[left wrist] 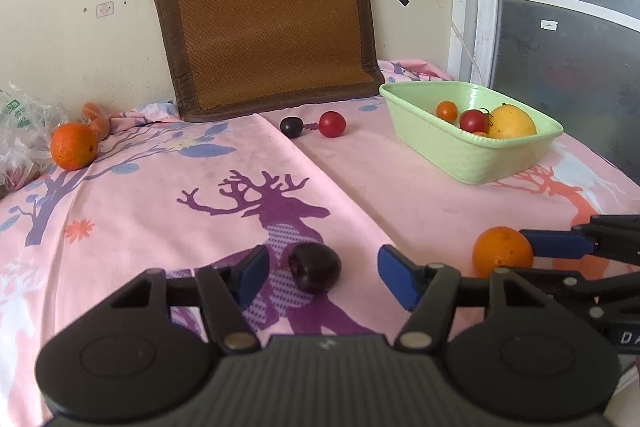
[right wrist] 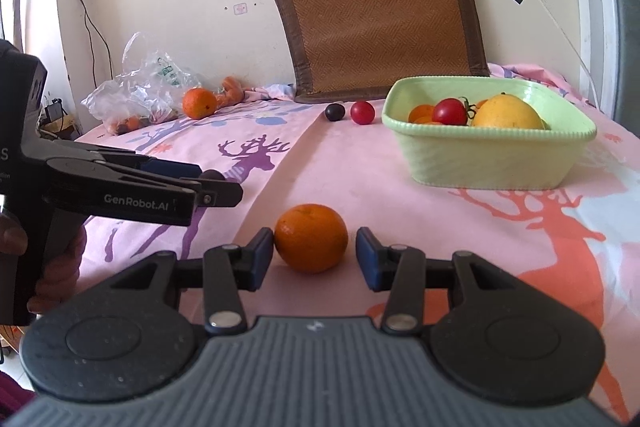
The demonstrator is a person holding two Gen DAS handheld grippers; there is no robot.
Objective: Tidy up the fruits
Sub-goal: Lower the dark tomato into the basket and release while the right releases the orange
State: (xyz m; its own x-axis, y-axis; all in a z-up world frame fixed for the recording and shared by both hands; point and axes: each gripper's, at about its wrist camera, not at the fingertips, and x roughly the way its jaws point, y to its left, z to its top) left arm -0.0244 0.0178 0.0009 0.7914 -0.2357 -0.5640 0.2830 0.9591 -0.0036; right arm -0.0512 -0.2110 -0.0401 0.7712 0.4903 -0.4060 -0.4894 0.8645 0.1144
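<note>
My left gripper is open around a dark plum on the pink cloth; the pads do not touch it. My right gripper is open around an orange, its left pad touching or nearly touching the fruit; this orange also shows in the left wrist view. A green basket at the right holds a yellow fruit, a red tomato and small orange fruits. A second dark plum and a red tomato lie by the brown mat. Another orange lies at the far left.
A brown woven mat leans on the back wall. A clear plastic bag with more produce and a carrot sit at the far left. The left gripper's body reaches in from the left of the right wrist view.
</note>
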